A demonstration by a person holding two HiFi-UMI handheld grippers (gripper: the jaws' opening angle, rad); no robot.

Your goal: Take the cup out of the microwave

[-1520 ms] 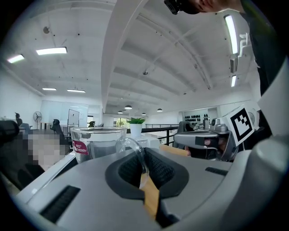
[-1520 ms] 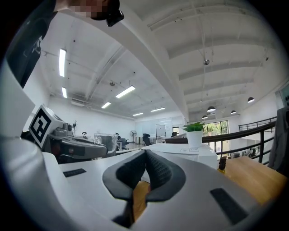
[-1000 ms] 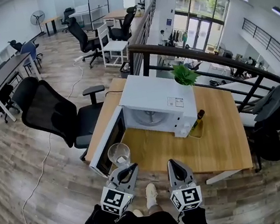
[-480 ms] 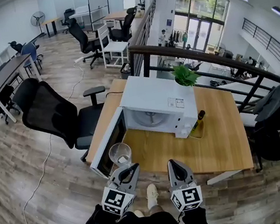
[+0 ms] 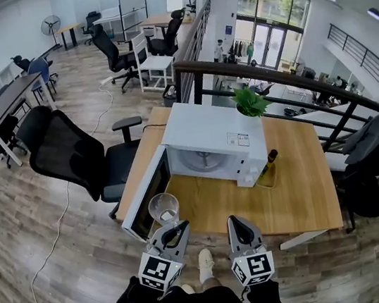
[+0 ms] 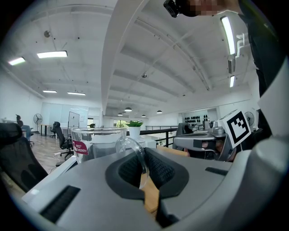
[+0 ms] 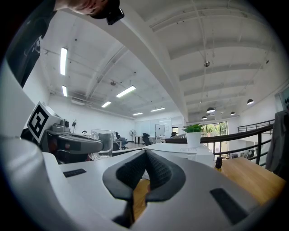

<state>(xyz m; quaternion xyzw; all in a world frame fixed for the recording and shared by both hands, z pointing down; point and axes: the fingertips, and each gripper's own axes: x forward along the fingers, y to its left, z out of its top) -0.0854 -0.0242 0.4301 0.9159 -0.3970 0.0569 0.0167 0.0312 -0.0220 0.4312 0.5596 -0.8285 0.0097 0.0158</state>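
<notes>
Left gripper (image 5: 175, 226): jaws clamped on the handle (image 6: 134, 151) of the clear glass cup (image 5: 163, 208). In the left gripper view the thin glass loop runs down between the two dark pads, and the cup body stands upright just past them, with a small red label on its side.

The cup is out of the microwave (image 5: 213, 143). It is just in front of the open door (image 5: 142, 196), at the near left corner of the desk (image 5: 292, 191). Cannot tell whether its base touches the desk or hangs above it.

Right gripper (image 5: 235, 223): jaws together, pads touching, nothing between them. It sits beside the left gripper at the near desk edge, apart from the cup. Both grippers point toward the microwave, roughly level.

The microwave is white and stands at the back left of the desk. Its door is swung out to the left and the turntable shows inside the cavity. A potted plant (image 5: 249, 100) stands on its top right corner. A dark bottle (image 5: 269, 160) stands on the desk just beside its right front corner.

A black office chair (image 5: 69, 155) stands on the wood floor (image 5: 17, 231) left of the desk. A dark jacket (image 5: 370, 143) hangs over a chair on the right. A white cable (image 5: 50, 240) trails across the floor.
</notes>
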